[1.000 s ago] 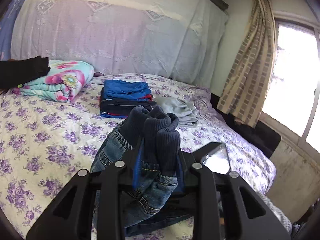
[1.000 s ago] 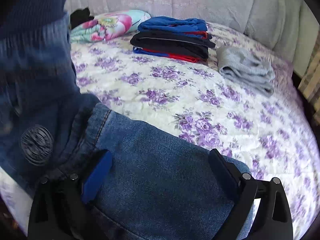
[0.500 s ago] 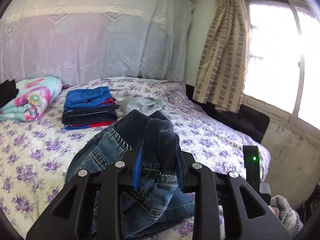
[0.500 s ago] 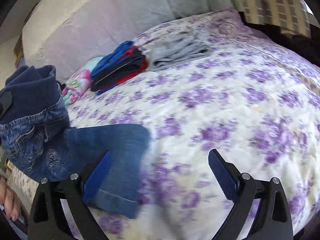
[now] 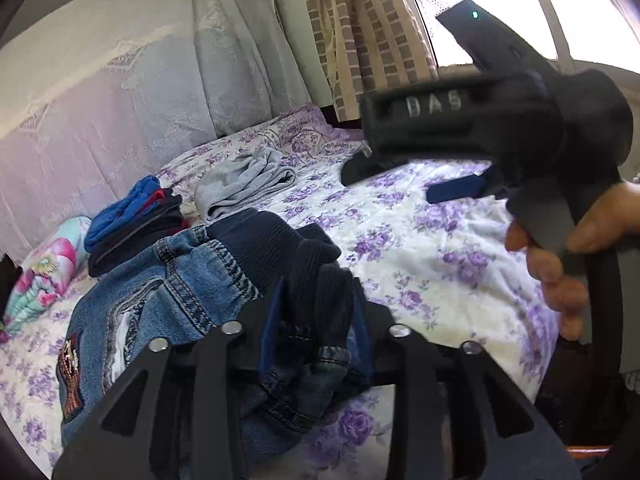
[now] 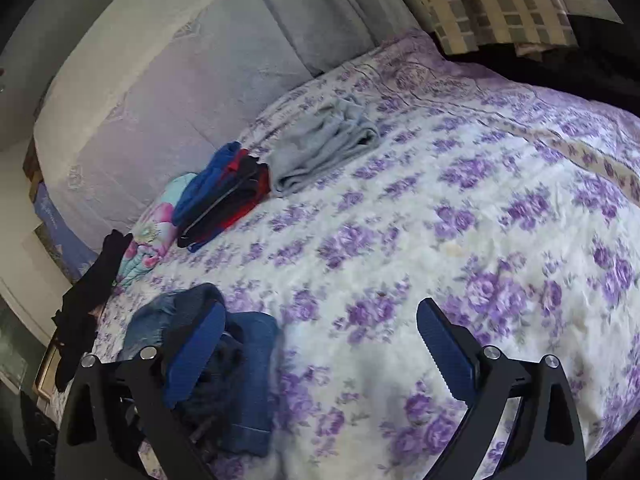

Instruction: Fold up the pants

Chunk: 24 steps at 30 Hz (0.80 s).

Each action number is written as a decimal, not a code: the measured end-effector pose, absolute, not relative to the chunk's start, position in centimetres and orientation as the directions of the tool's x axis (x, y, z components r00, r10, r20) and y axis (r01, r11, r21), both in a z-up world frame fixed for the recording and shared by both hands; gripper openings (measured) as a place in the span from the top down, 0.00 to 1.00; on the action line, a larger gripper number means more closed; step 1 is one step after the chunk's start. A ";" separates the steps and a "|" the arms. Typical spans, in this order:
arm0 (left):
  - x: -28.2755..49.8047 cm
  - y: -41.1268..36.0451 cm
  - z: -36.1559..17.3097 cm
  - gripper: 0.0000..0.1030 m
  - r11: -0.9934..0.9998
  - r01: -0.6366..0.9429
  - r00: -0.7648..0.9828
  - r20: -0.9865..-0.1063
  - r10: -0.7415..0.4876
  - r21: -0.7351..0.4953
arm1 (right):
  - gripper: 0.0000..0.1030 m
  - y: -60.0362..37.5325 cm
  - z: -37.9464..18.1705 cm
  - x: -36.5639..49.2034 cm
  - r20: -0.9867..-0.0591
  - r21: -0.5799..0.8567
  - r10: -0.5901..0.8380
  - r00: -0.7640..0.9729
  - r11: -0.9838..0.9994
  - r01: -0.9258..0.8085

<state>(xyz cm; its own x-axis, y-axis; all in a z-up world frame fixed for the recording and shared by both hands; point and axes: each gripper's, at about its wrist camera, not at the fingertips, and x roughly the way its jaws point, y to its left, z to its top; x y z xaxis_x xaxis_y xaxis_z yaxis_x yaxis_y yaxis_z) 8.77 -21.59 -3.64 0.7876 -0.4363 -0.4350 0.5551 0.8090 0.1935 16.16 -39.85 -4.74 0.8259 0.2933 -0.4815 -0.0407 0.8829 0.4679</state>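
The blue denim pants [image 5: 176, 300] with a dark ribbed waistband lie bunched at the near edge of the floral bed. My left gripper [image 5: 316, 332] is shut on the waistband and denim folds. In the right wrist view the pants [image 6: 248, 368] lie at the lower left. My right gripper [image 6: 320, 356] is open and empty, above the bedspread just right of the pants. It also shows in the left wrist view [image 5: 452, 192], held by a hand at the right.
A stack of folded clothes [image 6: 224, 200], a grey folded garment [image 6: 320, 144] and a floral bundle [image 6: 152, 232] lie at the far side of the bed [image 6: 500, 240]. A dark garment [image 6: 88, 300] hangs at the left edge. A curtain [image 5: 360, 32] and window are at the right.
My right gripper has let go of the pants leg and lifted away to the right over the bedspread. My left gripper still holds the waistband and has swung right.
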 end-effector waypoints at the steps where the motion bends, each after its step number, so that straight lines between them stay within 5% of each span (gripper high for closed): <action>1: 8.6 -21.3 -3.3 0.50 0.797 0.584 0.765 -0.435 -0.475 0.156 | 0.06 -38.9 -3.7 16.3 -0.476 0.450 0.313 0.822 0.889 -0.078; 9: 5.2 -17.8 -0.4 0.41 0.778 0.620 0.749 -0.368 -0.550 0.100 | 0.06 -31.1 0.8 19.0 -0.555 0.266 0.393 0.733 0.919 -0.291; 13: 6.1 -12.0 2.4 0.15 0.883 0.469 0.839 -0.313 -0.445 -0.001 | 0.06 -30.4 -0.1 20.3 -0.604 0.239 0.369 0.707 0.930 -0.280; 14: 6.9 -10.8 2.8 0.15 0.906 0.422 0.857 -0.316 -0.407 -0.022 | 0.06 -30.3 -0.6 20.6 -0.613 0.236 0.360 0.703 0.933 -0.271; 18: 10.8 -8.2 2.2 0.15 0.939 0.323 0.840 -0.423 -0.340 -0.114 | 0.05 -30.3 -3.2 21.0 -0.645 0.225 0.315 0.696 0.949 -0.221; 21: 12.8 -10.1 -1.1 0.18 0.937 0.348 0.774 -0.560 -0.295 -0.013 | 0.04 -31.1 -5.9 21.3 -0.664 0.241 0.306 0.683 0.951 -0.192; 24: 12.2 -10.7 -4.7 0.17 0.950 0.311 0.798 -0.551 -0.246 0.027 | 0.03 -31.9 -8.4 21.7 -0.653 0.324 0.373 0.659 0.924 -0.202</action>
<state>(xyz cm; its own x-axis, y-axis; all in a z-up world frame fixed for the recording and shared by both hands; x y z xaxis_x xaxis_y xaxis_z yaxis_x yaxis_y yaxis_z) 12.22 -10.69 -4.68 0.7977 -0.2456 -0.5508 0.3112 0.9500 0.0271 21.74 -31.93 -8.42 0.6591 0.3726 -0.6533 -0.2016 0.9244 0.3239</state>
